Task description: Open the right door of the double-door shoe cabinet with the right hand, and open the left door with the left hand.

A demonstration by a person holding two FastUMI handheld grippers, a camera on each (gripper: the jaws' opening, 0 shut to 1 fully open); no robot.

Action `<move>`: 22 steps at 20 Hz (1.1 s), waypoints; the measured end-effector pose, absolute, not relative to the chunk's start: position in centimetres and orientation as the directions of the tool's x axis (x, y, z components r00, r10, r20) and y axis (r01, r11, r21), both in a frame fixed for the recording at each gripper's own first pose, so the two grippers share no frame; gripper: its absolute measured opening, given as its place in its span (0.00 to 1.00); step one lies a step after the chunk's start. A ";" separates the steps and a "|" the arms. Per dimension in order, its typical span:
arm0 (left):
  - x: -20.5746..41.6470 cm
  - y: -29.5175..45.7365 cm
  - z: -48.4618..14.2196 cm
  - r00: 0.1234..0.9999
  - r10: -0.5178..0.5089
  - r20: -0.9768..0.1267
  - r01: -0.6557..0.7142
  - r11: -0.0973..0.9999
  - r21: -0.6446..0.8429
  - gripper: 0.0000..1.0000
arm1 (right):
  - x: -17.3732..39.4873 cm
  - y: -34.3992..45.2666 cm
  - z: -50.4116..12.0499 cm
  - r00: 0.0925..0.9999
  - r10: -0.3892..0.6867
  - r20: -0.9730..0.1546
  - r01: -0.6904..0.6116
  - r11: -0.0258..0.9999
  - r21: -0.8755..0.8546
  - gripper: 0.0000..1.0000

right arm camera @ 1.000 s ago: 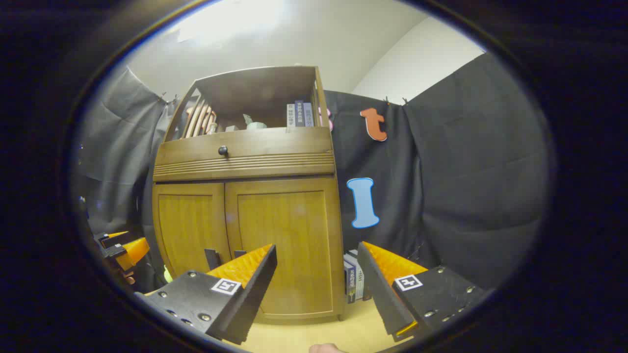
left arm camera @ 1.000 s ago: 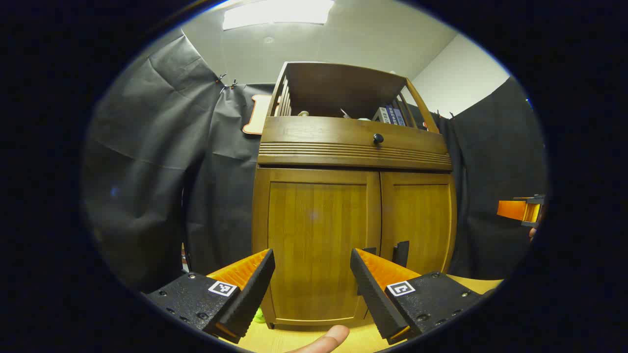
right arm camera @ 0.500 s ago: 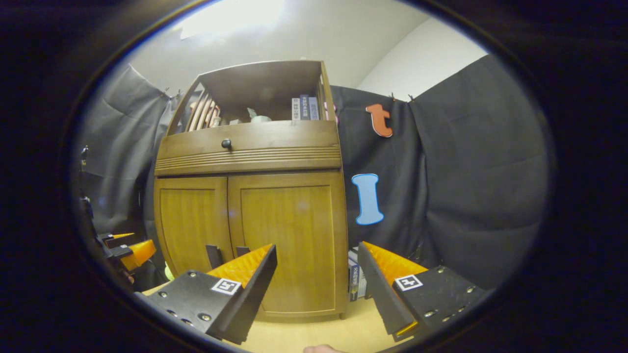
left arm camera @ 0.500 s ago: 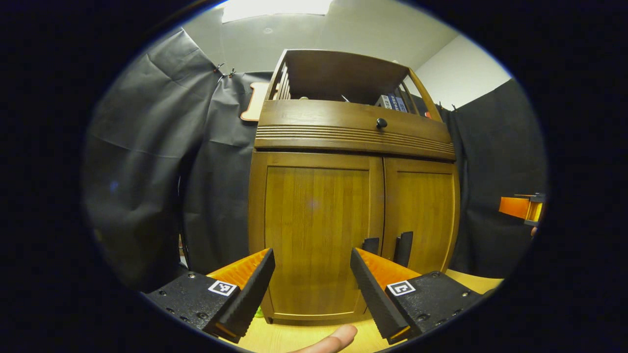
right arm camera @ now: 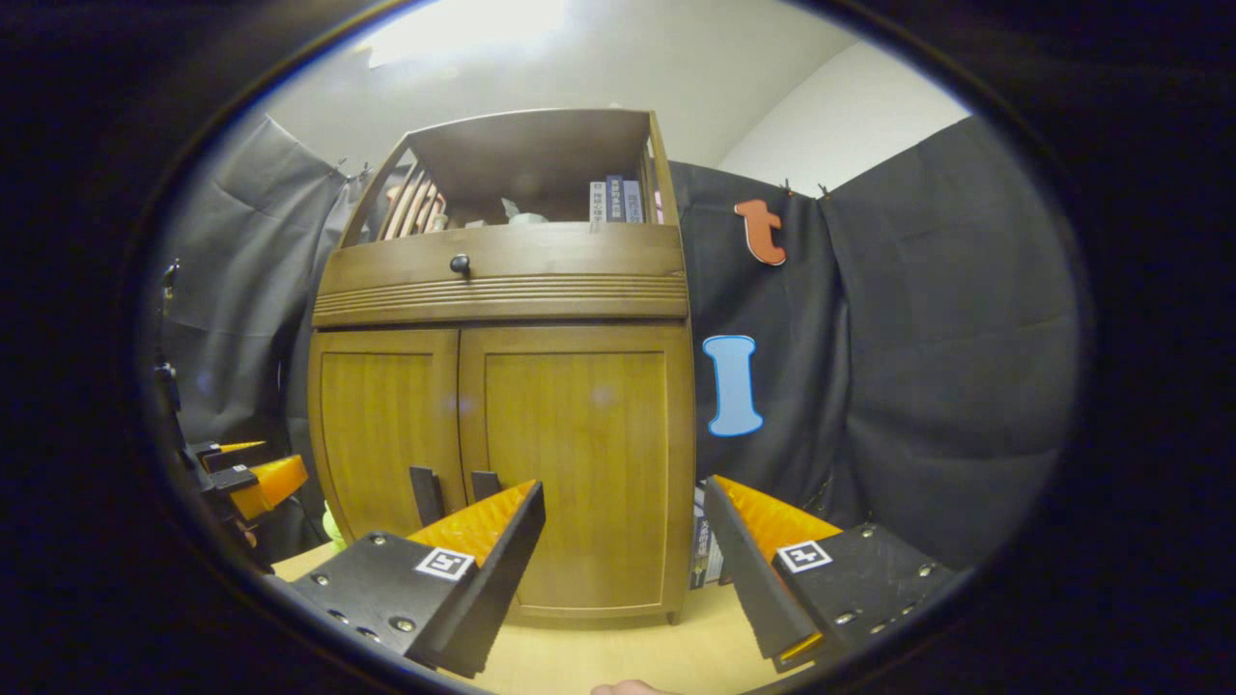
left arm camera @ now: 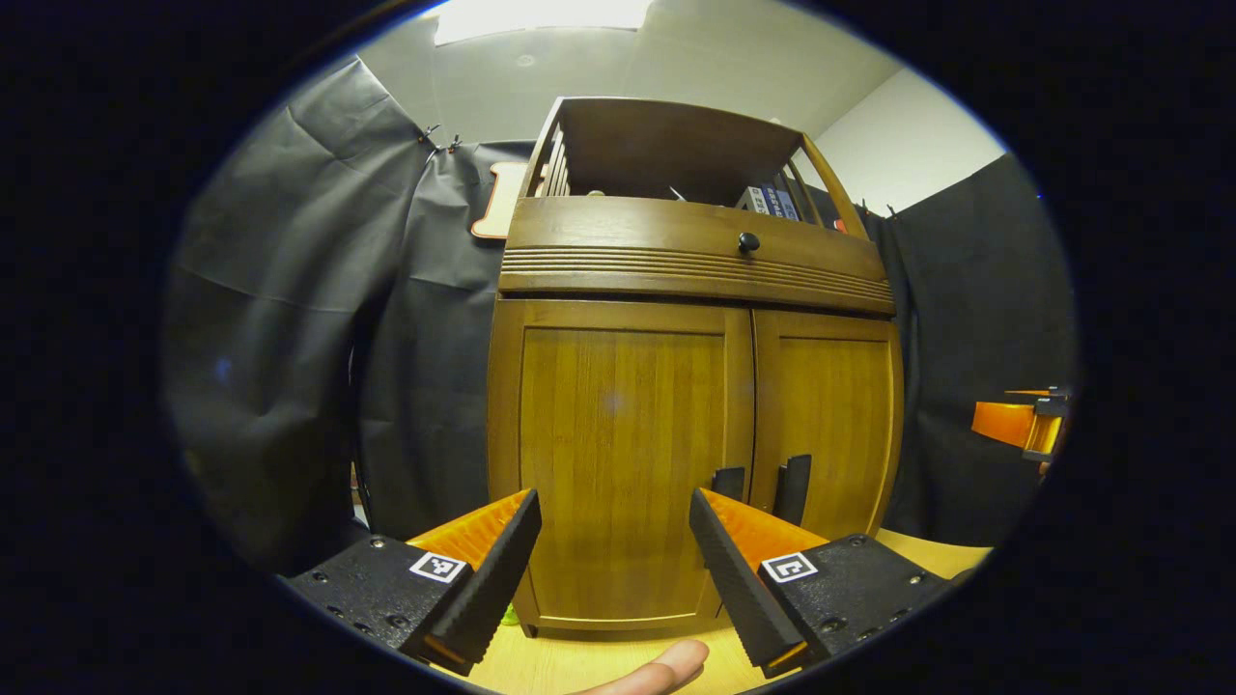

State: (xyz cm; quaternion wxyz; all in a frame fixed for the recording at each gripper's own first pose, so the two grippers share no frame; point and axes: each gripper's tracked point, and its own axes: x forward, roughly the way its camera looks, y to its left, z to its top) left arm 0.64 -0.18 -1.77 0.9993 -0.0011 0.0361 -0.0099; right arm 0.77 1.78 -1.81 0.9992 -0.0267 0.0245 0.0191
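A brown wooden shoe cabinet [left arm camera: 690,280] [right arm camera: 502,290] stands ahead with both doors closed. Its left door [left arm camera: 618,454] [right arm camera: 381,425] and right door [left arm camera: 830,425] [right arm camera: 579,454] each carry a dark upright handle near the centre seam: the left handle [left arm camera: 729,481] [right arm camera: 423,494], the right handle [left arm camera: 794,487] [right arm camera: 483,483]. My left gripper [left arm camera: 613,512] is open, short of the left door. My right gripper [right arm camera: 623,502] is open, facing the right door. Each gripper also appears in the other's view: the right gripper [left arm camera: 1024,425] off to the right, the left gripper [right arm camera: 246,473] off to the left.
A drawer with a round knob [left arm camera: 747,241] sits above the doors, and an open shelf with books [right arm camera: 613,201] tops it. More books [right arm camera: 703,552] stand on the wooden floor [right arm camera: 618,656] right of the cabinet. A fingertip [left arm camera: 666,666] shows at the bottom.
Both grippers have dipped and drawn slightly nearer the cabinet, so both door handles show more fully above the fingers. The right gripper's view has shifted, moving the cabinet rightward. Both stay open.
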 end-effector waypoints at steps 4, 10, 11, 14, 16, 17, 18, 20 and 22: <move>0.7 0.0 -1.9 0.997 -0.014 -0.076 0.014 1.000 -0.002 0.92 | 1.7 2.9 -2.9 0.996 0.046 -0.070 -0.051 0.996 -0.071 1.00; 0.9 0.0 -1.7 0.996 -0.030 -0.082 0.026 0.998 -0.051 0.92 | 6.2 5.6 -6.0 0.992 0.068 -0.107 -0.076 0.994 -0.073 1.00; 0.9 -0.2 -1.7 0.996 -0.034 -0.083 0.029 0.998 -0.058 0.92 | 7.1 6.5 -6.9 0.987 0.088 -0.132 -0.097 0.993 -0.065 0.93; 1.0 0.0 -1.4 0.996 -0.032 -0.078 0.027 0.998 -0.056 0.96 | 9.7 8.7 -9.8 0.971 0.128 -0.201 -0.138 0.990 -0.037 0.98; 1.2 0.5 -1.5 0.997 -0.015 -0.080 0.011 0.999 -0.051 0.92 | 11.0 10.4 -11.0 0.964 0.153 -0.218 -0.160 0.987 -0.017 0.98; 1.3 0.4 -1.5 0.996 -0.014 -0.084 0.010 0.999 -0.050 0.92 | 11.5 11.1 -11.4 0.961 0.166 -0.223 -0.172 0.985 -0.006 0.94; 1.3 0.3 -1.7 0.996 -0.019 -0.086 0.015 0.999 -0.048 0.92 | 11.9 12.2 -11.8 0.957 0.181 -0.227 -0.185 0.983 0.003 0.98; 1.2 0.2 -1.6 0.996 -0.024 -0.088 0.020 0.999 -0.047 0.95 | 12.7 13.5 -12.9 0.951 0.189 -0.244 -0.194 0.981 0.005 0.93; 1.3 0.2 -1.6 0.996 -0.026 -0.084 0.022 0.999 -0.047 0.92 | 13.5 15.2 -14.1 0.939 0.220 -0.265 -0.228 0.974 0.001 0.94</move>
